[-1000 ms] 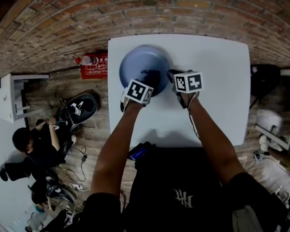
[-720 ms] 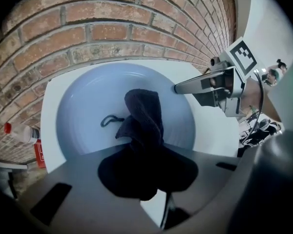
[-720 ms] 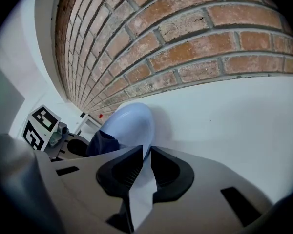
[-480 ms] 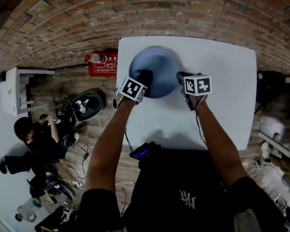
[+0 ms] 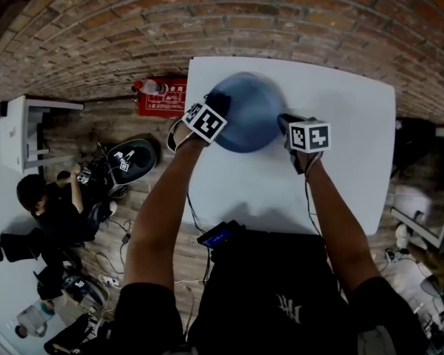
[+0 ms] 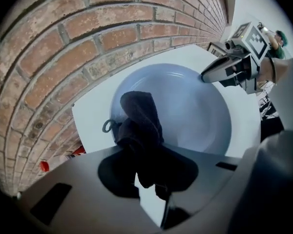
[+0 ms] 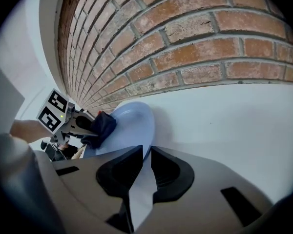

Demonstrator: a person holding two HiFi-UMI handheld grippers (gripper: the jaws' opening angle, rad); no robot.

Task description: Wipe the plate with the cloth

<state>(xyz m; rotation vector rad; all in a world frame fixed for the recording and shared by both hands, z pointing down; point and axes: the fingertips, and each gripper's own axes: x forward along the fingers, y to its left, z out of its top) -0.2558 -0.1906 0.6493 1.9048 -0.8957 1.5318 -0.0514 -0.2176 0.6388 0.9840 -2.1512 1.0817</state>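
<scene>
White tabletop [image 5: 340, 168] butts against the brick wall [image 5: 207, 21]. The blue plate [image 5: 251, 117] sits flat on it at the far left, close to the wall.

Right tongs [image 7: 145, 167] are clamped on the plate's right rim, with the edge running between the jaws. My read is that they're pinning it, not wiping.

Left tongs [image 6: 145, 177] point steeply down at the plate's left edge, closed on the dark cloth [image 6: 139, 126]. The cloth bunches out of the jaws and lies over the plate's left part. It looks like contact, but can't confirm pressure.

Key geometry:
- The bare plate surface lies ahead and to the right of the cloth, toward the right tongs.
- The cloth's long axis runs from the left tongs inward over the plate, roughly toward the middle.
- The two tongs sit on opposite rims, with the whole plate between them.
- The left hand is the only one on the cloth, so the next stroke has to sweep left to right and stop short of the pinned rim.

A small loop [image 6: 107, 126] hangs off the cloth's left side, just over the plate edge.
</scene>
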